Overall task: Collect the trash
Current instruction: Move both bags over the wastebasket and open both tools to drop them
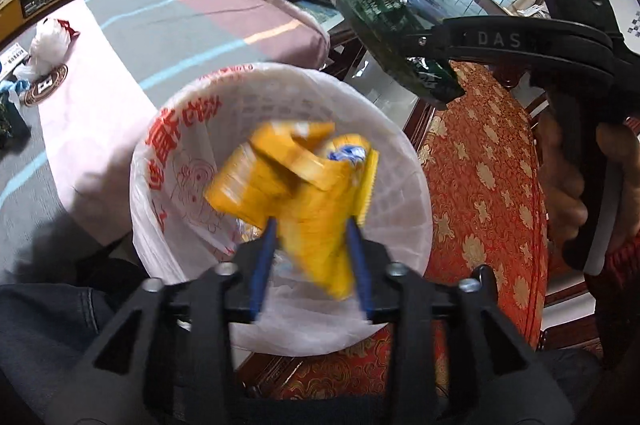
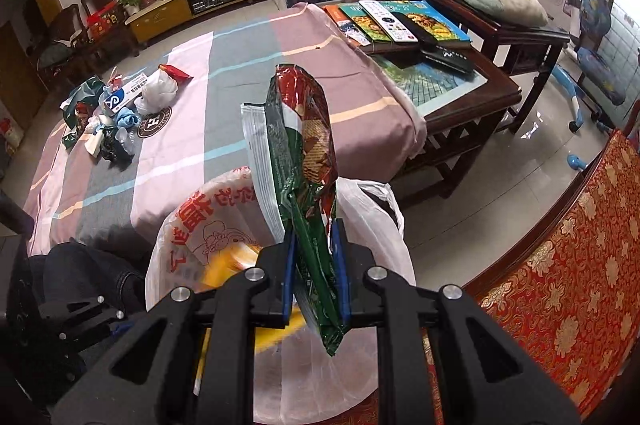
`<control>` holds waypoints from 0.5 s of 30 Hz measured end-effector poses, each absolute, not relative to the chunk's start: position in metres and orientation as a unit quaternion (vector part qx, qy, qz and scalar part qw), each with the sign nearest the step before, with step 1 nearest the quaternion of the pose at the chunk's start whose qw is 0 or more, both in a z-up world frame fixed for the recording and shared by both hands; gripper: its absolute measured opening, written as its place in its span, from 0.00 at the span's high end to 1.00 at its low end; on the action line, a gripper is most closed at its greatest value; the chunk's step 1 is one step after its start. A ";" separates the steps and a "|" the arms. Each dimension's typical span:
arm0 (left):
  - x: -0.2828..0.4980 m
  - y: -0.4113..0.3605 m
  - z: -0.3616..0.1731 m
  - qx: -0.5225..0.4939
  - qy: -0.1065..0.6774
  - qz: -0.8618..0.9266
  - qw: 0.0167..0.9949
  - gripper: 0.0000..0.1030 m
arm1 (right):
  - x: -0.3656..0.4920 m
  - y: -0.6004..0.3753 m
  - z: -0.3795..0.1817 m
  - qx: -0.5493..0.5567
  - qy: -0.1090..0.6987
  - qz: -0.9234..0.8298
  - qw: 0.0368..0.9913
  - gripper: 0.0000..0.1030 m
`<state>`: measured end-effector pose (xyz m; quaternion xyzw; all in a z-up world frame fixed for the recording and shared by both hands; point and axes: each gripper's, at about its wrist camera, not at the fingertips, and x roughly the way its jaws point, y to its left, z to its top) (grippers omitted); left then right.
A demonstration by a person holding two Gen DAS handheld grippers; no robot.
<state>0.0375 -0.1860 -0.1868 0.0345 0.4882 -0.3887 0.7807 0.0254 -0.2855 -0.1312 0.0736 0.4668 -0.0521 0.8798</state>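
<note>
Trash is being dropped into the bin [image 1: 400,161], a white basket lined with a red-printed bag, standing between the bed [image 1: 172,25] and a red cushion [image 1: 480,185]. A yellow wrapper [image 1: 296,181], blurred, is hanging over the bin's mouth between the spread fingers of the left tool [image 1: 312,225]; whether the pads are touching it cannot be told, but it is looking loose and on its way in. Beside it, the right tool [image 2: 314,229] is pinching a green-and-red packet [image 2: 304,153] by its lower part, the packet standing upright over the bin's far rim; in the left view the same packet is hanging up and to the right of the bin. Further out, a heap of litter [image 2: 108,117] is lying on the bed's far left corner, well apart from the bin. Books and remotes are sitting on the dark worktop [image 2: 496,81] beyond.

The step in hand appears to be the drop-off. Next, the right tool will probably need to come over the bin's middle and spread its fingers, then both tools must travel across to the heap.
</note>
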 end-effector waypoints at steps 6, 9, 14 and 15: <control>0.045 -0.159 -0.169 0.006 0.469 -0.339 0.815 0.31 | 0.025 -0.278 -0.144 0.071 0.487 -0.044 0.870 0.82; 0.050 -0.134 -0.152 0.009 0.446 -0.278 0.851 0.28 | 0.028 -0.268 -0.157 0.059 0.507 -0.045 0.859 0.79; 0.061 -0.087 -0.125 0.005 0.411 -0.176 0.894 0.24 | 0.033 -0.251 -0.175 0.047 0.553 -0.062 0.830 0.39; 0.063 -0.079 -0.121 0.001 0.407 -0.161 0.899 0.23 | 0.033 -0.248 -0.172 0.053 0.550 -0.064 0.831 0.35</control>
